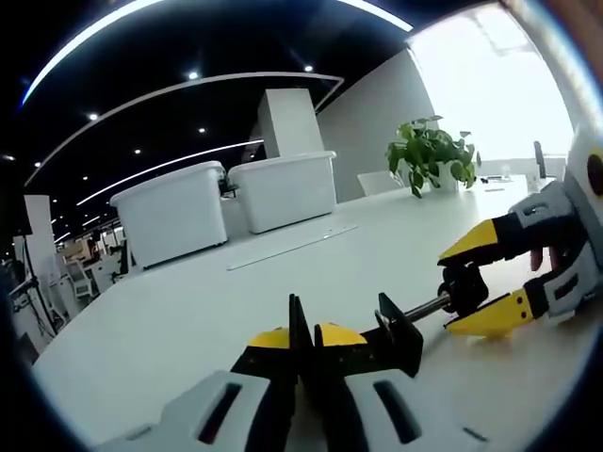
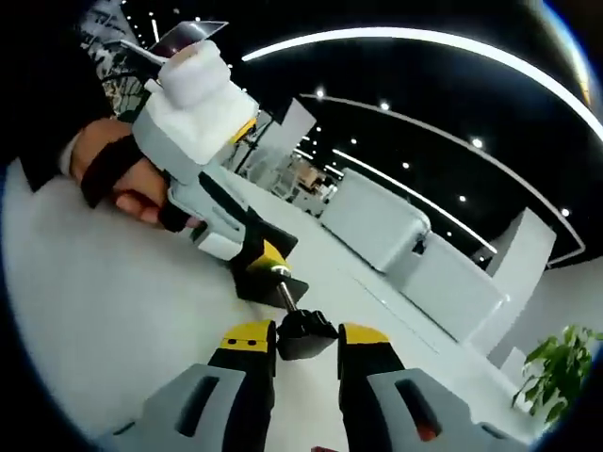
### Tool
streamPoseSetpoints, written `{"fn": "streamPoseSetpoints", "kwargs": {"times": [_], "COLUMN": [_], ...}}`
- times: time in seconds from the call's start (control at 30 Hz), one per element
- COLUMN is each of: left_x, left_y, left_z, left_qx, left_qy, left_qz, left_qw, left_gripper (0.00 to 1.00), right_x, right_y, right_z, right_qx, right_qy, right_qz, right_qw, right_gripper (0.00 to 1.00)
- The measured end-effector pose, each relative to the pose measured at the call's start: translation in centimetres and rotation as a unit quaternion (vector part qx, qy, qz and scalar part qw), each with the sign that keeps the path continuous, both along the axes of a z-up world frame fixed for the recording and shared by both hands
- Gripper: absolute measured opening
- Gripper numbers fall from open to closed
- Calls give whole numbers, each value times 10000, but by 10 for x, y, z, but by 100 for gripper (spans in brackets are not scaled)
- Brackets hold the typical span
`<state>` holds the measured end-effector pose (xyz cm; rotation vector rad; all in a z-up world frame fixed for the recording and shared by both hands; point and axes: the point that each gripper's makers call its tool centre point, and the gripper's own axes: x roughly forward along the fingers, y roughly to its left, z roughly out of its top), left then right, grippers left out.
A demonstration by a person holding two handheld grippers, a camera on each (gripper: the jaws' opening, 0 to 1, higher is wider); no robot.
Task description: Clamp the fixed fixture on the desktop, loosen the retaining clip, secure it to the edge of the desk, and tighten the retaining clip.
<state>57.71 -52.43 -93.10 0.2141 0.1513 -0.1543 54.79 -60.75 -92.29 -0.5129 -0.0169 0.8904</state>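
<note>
Lying on the white desk (image 1: 188, 311), well in from its edges: a small black clamp fixture (image 1: 400, 334), its flat black body pointing one way and its threaded screw rod (image 1: 429, 306) running out to a black knob (image 1: 464, 287). Being pinched at the body by the left gripper (image 1: 301, 341), jaws pressed nearly together on the black plate. Being held at the knob (image 2: 306, 334) by the right gripper (image 2: 306, 339), yellow-tipped jaws closing on either side of it; the right gripper (image 1: 495, 278) also showing across the fixture in the left gripper view. Probably loosening the retaining screw now, with mounting on a desk edge not yet begun.

Risking a slip of the knob between smooth jaw tips if turned without firm pressure; risking the body twisting out of the left grip, since only a thin plate is being pinched.

Standing farther back on the desk: two white lidded storage bins (image 1: 174, 212), contents impossible to tell, and a potted green plant (image 1: 429, 155) near the far edge.
</note>
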Motion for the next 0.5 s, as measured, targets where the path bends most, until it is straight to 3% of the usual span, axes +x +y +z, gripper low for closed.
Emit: {"fn": "streamPoseSetpoints", "kwargs": {"times": [0.03, 0.1, 0.13, 0.2, 0.3, 0.37, 0.43, 0.5], "left_x": [0, 0, 0, -1, -1, -1, -1, -1], "left_y": [0, 0, 0, -1, -1, -1, -2, -1], "left_z": [0, 0, 0, 0, 0, -1, -1, -1], "left_qx": [3, 2, 3, 4, 3, 0, -4, -3], "left_qy": [1, 2, 2, 3, 4, 5, 7, 10], "left_qz": [-6, -9, -8, -7, -13, -13, -21, -13], "left_qw": [10000, 10000, 10000, 10000, 10000, 10000, 10000, 10000], "left_gripper": [7, 7, 7, 7, 7, 7, 7, 7], "right_x": [-3, -1, 0, 9, 17, 23, 22, 22], "right_y": [1, -2, -5, -12, -16, -16, -13, -12], "right_z": [4, 13, 14, 10, 4, -1, -3, -4], "right_qx": [451, 1085, 1413, 1696, 2107, 2485, 2682, 2754], "right_qy": [557, 1385, 1904, 2451, 3058, 3599, 3829, 3917], "right_qz": [34, 24, -23, -280, -291, -393, -301, -242], "right_qw": [9974, 9844, 9715, 9541, 9280, 8984, 8835, 8776], "right_gripper": [29, 35, 36, 37, 27, 24, 22, 20]}}
